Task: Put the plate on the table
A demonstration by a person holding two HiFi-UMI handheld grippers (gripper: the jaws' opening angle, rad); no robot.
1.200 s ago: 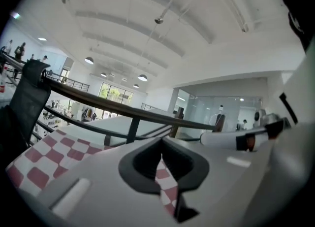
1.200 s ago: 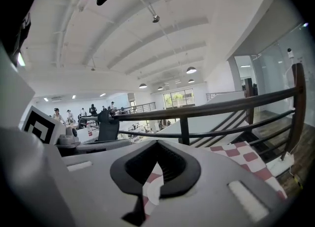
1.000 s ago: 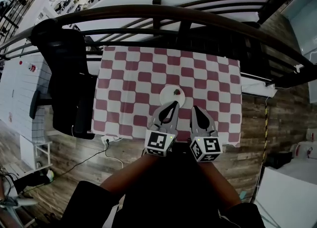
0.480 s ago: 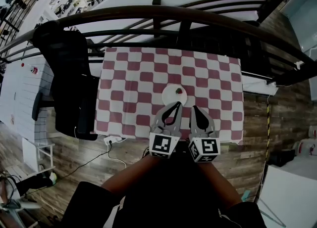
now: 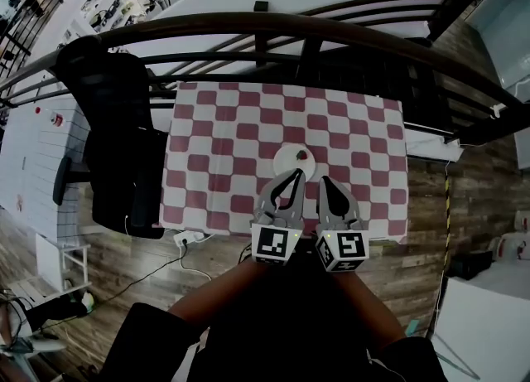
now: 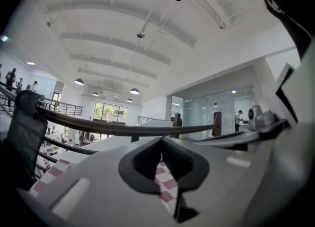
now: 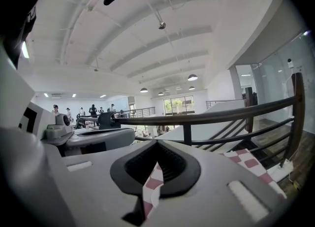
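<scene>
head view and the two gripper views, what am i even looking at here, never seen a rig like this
There is no robot here. A person holds two hand tools, the left gripper and the right gripper. Each has two jaws and a cube with square markers.

The head view comes from a camera on the person's head, looking steeply down. Each gripper view comes from a camera riding on that tool and looks along its own jaws, so the grey shape filling it is the tool itself.

Below is a table with a red and white checked cloth. A white plate with a small red thing on it lies there, just beyond the jaw tips. A black chair stands to the left, and a dark railing runs behind.

Both pairs of jaws are closed with nothing between them, so nothing is held.
</scene>
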